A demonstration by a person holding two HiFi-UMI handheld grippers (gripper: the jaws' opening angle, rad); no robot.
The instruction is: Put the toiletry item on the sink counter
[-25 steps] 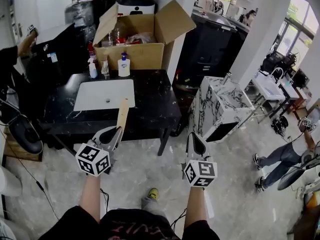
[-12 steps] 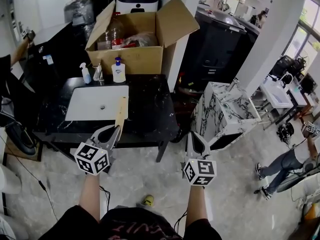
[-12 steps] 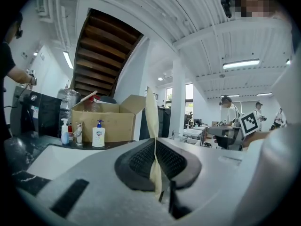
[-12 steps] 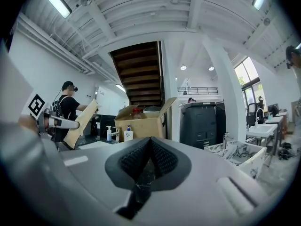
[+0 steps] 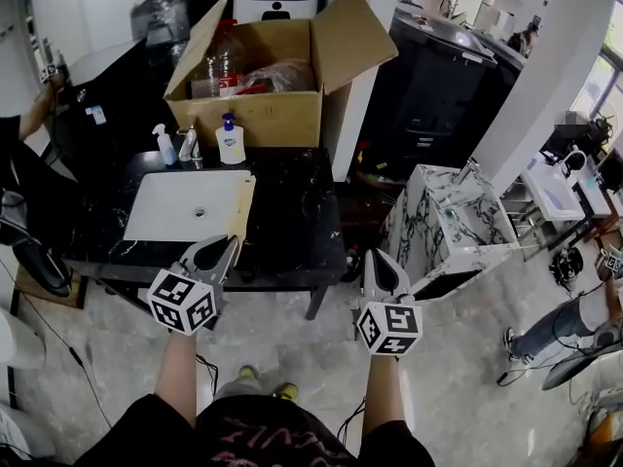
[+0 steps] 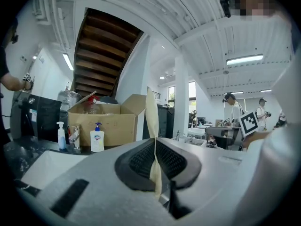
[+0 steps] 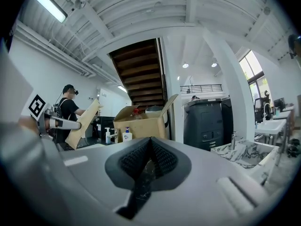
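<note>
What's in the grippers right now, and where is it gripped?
The left gripper is shut on a flat tan strip, clamping its near end; the rest sticks out forward. The right gripper is shut and empty.

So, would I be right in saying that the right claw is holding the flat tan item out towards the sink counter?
Not quite: the left claw holds the flat tan item out towards the sink counter, as the left gripper view shows. The right claw is shut and empty.

Glossy veined counter [image 5: 292,212], matt cardboard box [image 5: 273,115] (plain brown), plastic bottle [image 5: 231,142]
</note>
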